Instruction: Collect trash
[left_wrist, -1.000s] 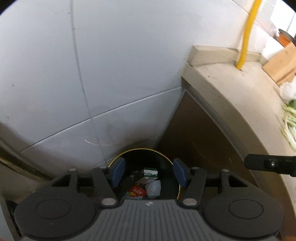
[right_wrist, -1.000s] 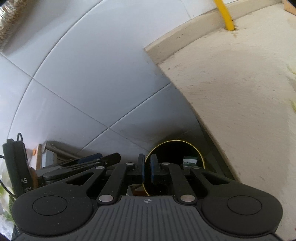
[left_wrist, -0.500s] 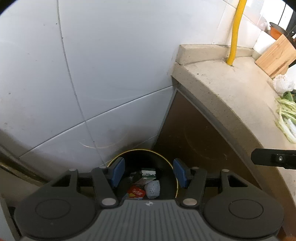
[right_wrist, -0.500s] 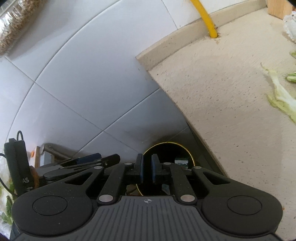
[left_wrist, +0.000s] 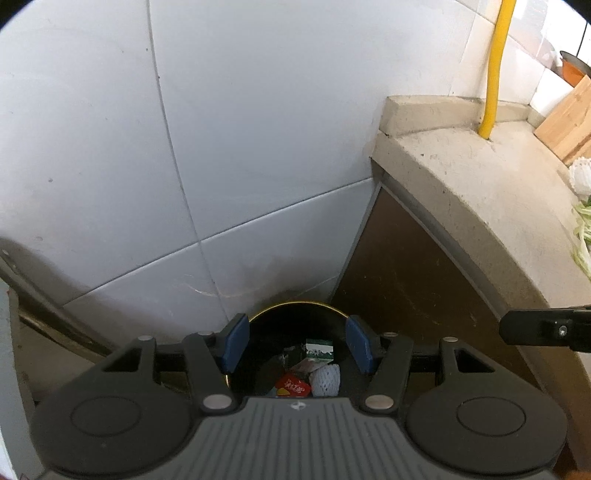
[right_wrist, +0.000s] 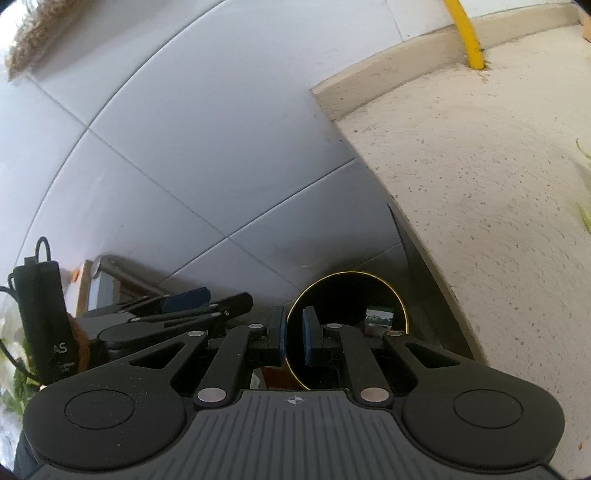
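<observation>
- Left wrist view: the left gripper (left_wrist: 297, 347) hangs over the bin (left_wrist: 295, 306), a black can with a thin gold rim standing on the floor in the corner between tiled wall (left_wrist: 221, 147) and counter (left_wrist: 480, 192). Its blue pads stand about half apart with nothing between them.
- Down in the bin lie a red wrapper (left_wrist: 292, 386), a white foam net (left_wrist: 325, 378) at about 3 o'clock of it, and a green carton (left_wrist: 319, 349) at 12 o'clock.
- At 3 o'clock of the bin, on the counter's far end, green vegetable scraps (left_wrist: 583, 229) and another white net (left_wrist: 580, 176) wait; my guess is they are next.
- To do this step well, keep the empty jaws clear of the rim, swing toward the scraps, and pinch low on the leaves so they don't slip.
- Right wrist view: the right gripper (right_wrist: 293, 334) points at the same bin (right_wrist: 347, 275), pads nearly together with a slim gap, holding nothing; the left gripper shows at 9 o'clock.
- Compared with a second ago, the left view has tipped so more counter and the yellow pipe (left_wrist: 496, 66) show; the bin contents lie unchanged, and the right pads are a touch wider.
</observation>
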